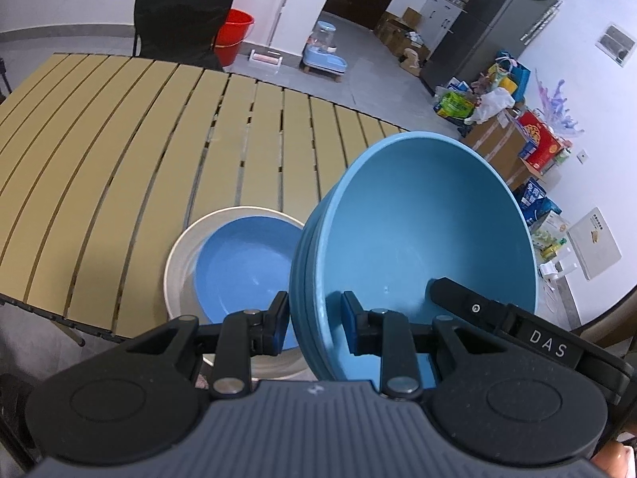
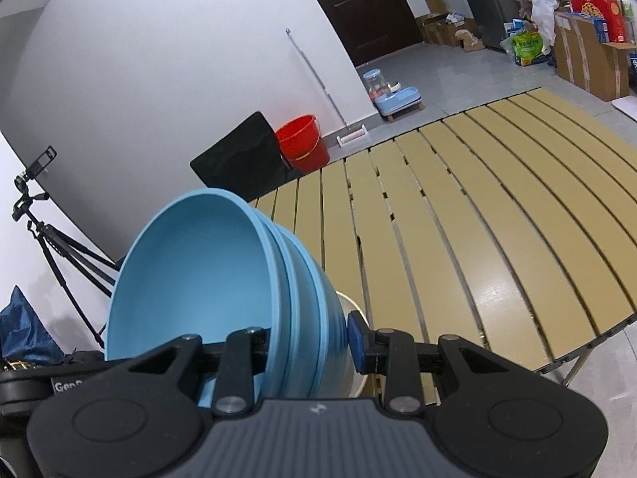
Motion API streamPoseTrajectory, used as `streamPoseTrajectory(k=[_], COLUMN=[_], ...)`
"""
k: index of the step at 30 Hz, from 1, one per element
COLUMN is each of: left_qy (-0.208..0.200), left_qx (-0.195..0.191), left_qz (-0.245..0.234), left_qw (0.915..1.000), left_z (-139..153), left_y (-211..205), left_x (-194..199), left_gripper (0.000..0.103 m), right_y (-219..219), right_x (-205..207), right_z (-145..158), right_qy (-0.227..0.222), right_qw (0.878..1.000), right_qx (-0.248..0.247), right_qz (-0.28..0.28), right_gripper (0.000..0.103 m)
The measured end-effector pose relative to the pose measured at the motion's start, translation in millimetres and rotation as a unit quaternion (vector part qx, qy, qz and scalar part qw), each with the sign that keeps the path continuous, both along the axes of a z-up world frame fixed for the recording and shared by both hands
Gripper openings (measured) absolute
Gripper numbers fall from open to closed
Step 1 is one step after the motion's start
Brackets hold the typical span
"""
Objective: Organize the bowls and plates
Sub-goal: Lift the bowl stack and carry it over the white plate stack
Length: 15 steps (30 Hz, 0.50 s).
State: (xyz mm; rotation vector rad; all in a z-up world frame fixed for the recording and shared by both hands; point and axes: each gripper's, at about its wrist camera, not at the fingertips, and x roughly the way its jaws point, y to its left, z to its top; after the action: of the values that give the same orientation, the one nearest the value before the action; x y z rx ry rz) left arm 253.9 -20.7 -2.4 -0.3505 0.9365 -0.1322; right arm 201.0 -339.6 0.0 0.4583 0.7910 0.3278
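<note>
Left wrist view shows your left gripper (image 1: 314, 322) and right gripper (image 2: 308, 344) each pinching opposite rims of the nested blue bowls (image 1: 418, 239), tilted above the plates (image 1: 239, 267) on the surface (image 1: 159, 139); uneven pulling could, seemingly, slip the stack loose.

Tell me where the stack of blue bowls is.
The stack of blue bowls is clamped by both grippers, lifted beside the blue plate on the slatted table.

Nested bowls (image 1: 418, 239) hang right of the plates (image 1: 239, 263) on the table (image 1: 119, 139).
</note>
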Motion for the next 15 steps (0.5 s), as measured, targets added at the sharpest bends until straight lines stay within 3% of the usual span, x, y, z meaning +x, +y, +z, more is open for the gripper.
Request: streamPoseTrajectory(k=[15], left_qy=[0.019], left_qx=[0.005], left_qz=[0.028], left_qw=[0.9994], left_z=[-22.3], left_y=[29.4], left_x=[16.1], left_gripper=[0.027], right_y=[35.9], right_x=[27.3], right_z=[-17.8], right_qy=[0.021], right_qw=[0.999], right_qx=[-0.003], right_qz=[0.029], right_gripper=[0.03])
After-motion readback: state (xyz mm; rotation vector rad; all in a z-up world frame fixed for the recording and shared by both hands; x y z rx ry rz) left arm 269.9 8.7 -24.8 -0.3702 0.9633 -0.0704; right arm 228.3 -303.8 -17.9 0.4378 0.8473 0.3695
